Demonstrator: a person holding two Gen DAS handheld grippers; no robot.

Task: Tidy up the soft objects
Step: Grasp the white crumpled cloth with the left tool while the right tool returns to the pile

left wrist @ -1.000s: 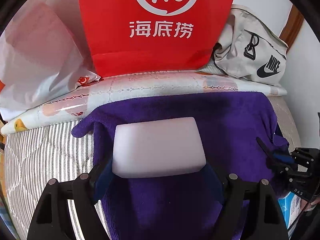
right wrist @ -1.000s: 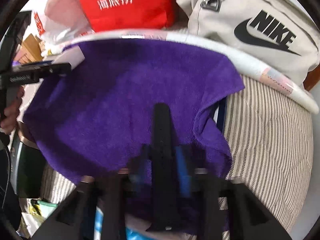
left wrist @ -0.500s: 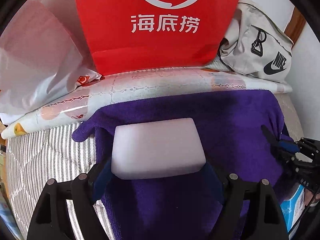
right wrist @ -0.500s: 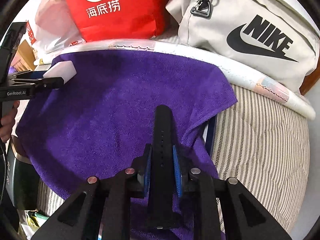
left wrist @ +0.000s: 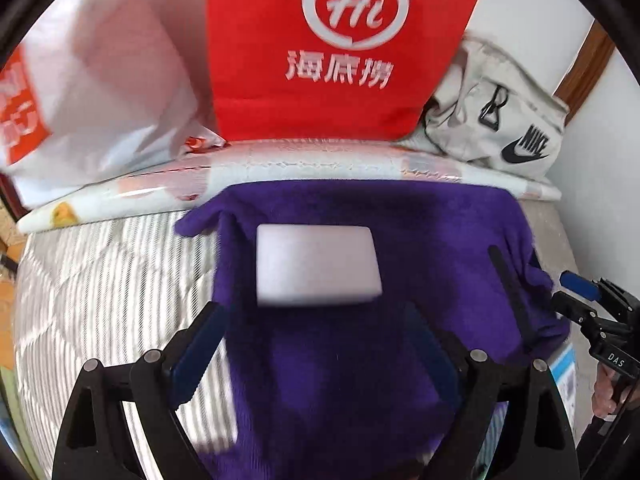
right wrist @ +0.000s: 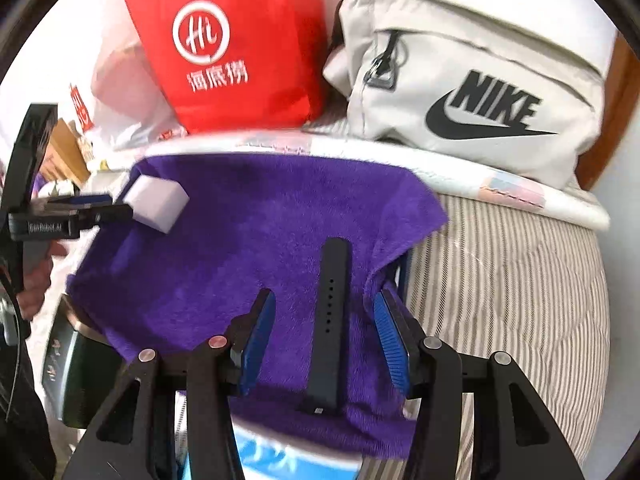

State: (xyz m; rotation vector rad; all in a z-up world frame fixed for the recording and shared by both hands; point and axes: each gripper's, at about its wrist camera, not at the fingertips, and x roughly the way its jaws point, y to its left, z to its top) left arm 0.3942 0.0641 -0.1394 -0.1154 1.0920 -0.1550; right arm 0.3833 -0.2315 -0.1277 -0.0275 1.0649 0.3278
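A white foam block (left wrist: 316, 266) lies on the purple towel (left wrist: 420, 232), just ahead of my open left gripper (left wrist: 316, 320), which is empty. In the right wrist view the block (right wrist: 157, 203) sits at the towel's (right wrist: 248, 240) far left, touching the left gripper's tips. A black watch strap (right wrist: 330, 320) lies flat on the towel between the spread blue pads of my open right gripper (right wrist: 324, 320). The strap (left wrist: 510, 284) also shows at the right in the left wrist view.
A red paper bag (left wrist: 344, 48), a white plastic bag (left wrist: 96, 80) and a beige Nike bag (right wrist: 472, 80) stand at the back behind a rolled patterned sheet (left wrist: 280, 164). Striped bedding (right wrist: 512, 280) surrounds the towel. A blue-white box (right wrist: 272, 460) lies under the towel's near edge.
Both grippers have opened. The left let go of the foam block and drew back; the right released the watch strap, which now lies on the towel.
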